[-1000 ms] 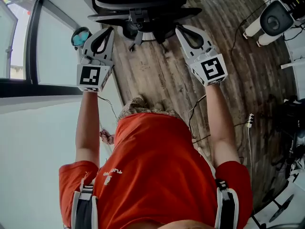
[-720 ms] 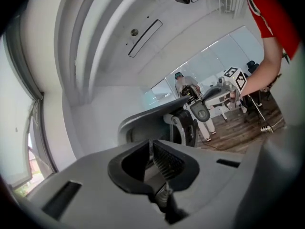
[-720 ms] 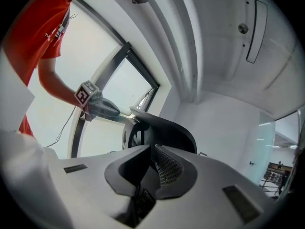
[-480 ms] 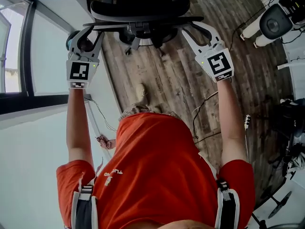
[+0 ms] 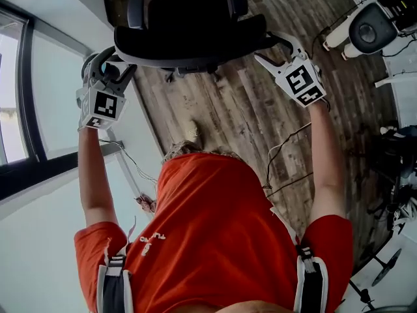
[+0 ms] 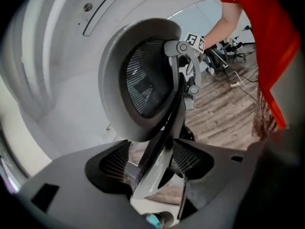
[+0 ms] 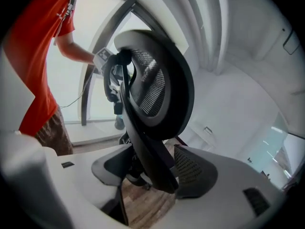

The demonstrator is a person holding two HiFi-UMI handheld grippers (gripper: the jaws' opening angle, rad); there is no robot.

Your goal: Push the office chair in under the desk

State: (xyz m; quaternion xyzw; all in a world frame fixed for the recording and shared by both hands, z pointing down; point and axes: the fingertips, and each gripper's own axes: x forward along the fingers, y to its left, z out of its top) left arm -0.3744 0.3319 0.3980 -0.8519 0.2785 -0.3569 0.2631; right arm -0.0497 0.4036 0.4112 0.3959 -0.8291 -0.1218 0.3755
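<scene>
head view from above. the chair point(image 5: 189, 25) stands on the wood floor point(image 5: 247, 122) with its backrest point(image 5: 195, 41) on the side nearer the person point(image 5: 215, 233) and both armrests beyond it. the person, in a red shirt, stands behind the chair with both arms stretched toward it.

the left gripper point(image 5: 109, 62) sits at the left edge of the backrest. its jaws have just been opening and now stand wide apart. in the left gripper view the dark rim and pale strut of the backrest run up between the two jaws, with the mesh panel above them.

the right gripper point(image 5: 270, 46) sits at the right edge of the backrest. its jaws have also just been opening and are spread wide. in the right gripper view the black curved rim of the backrest passes between them. the pads of both grippers appear to stand off the rim, though these wide-angle views leave contact uncertain.

a window point(image 5: 19, 103) lies left of the chair. a white device point(image 5: 371, 21) stands on the floor to the right of the chair, well apart from it. a cable point(image 5: 287, 139) trails over the floor behind the chair, on its right side.
</scene>
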